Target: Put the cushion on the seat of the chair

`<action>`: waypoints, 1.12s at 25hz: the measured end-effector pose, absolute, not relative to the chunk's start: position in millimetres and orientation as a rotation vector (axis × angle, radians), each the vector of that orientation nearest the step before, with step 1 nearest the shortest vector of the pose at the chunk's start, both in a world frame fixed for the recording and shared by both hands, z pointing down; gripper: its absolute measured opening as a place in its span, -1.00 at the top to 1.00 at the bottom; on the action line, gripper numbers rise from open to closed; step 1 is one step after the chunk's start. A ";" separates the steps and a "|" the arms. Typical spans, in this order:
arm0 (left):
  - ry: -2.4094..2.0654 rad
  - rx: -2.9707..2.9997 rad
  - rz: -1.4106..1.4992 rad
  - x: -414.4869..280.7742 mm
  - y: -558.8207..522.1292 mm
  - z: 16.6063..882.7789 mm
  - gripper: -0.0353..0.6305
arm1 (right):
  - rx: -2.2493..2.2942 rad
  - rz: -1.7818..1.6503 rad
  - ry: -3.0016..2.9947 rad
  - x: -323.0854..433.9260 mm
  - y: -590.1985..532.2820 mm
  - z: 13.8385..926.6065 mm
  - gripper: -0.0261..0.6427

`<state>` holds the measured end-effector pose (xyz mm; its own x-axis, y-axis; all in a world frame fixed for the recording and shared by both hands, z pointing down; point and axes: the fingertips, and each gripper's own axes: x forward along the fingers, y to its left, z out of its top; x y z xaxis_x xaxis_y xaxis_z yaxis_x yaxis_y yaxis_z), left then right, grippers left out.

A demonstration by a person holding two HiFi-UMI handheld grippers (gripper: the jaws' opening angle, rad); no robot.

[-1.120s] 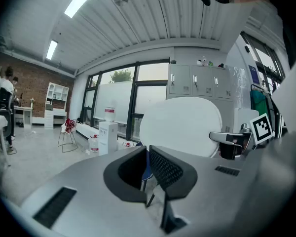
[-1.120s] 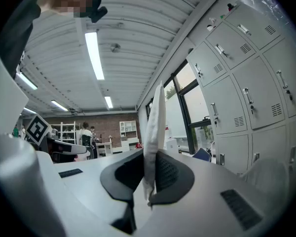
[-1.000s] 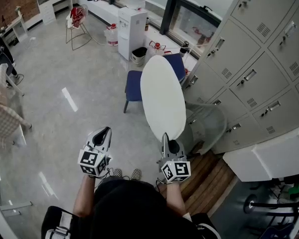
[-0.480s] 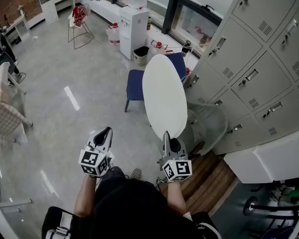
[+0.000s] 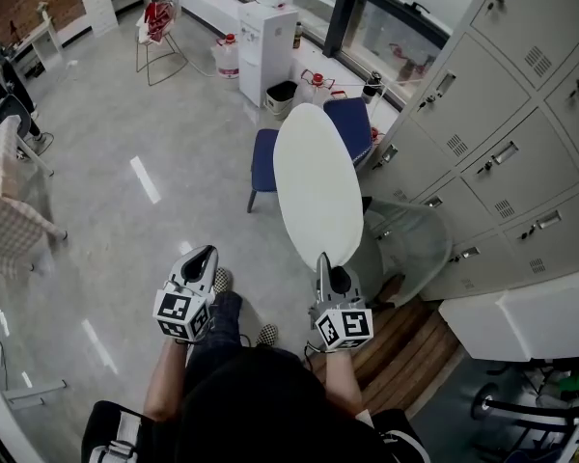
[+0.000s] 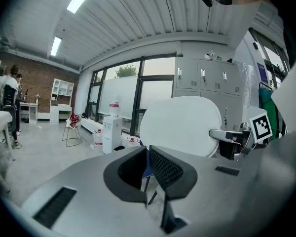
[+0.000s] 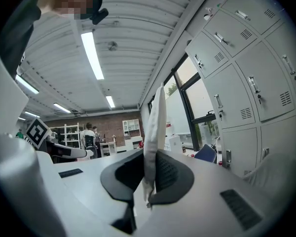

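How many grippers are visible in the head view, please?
2. The left gripper is at lower left, holding nothing. The right gripper is at lower centre, shut on the near edge of the white cushion. None appears hidden.

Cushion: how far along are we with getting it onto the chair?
Done: the cushion is picked up, pinched by its edge in the right gripper. In hand: it is held upright, short of the blue chair. Left: reach the chair and lay it on the seat. The left gripper holds nothing.
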<state>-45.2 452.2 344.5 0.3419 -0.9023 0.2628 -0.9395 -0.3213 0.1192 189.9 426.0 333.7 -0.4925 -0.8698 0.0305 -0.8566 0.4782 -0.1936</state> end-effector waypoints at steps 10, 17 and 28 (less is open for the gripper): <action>-1.595 2.388 0.243 -95.2 328.2 346.5 0.80 | -1.597 -0.316 2.598 141.2 309.7 336.2 0.79; -1.542 2.406 0.257 -141.7 233.8 343.5 0.80 | -1.669 -0.347 2.558 100.2 228.5 332.7 0.79; -1.390 2.441 0.256 -206.3 122.3 364.5 0.80 | -1.848 -0.413 2.454 43.2 134.5 341.8 0.79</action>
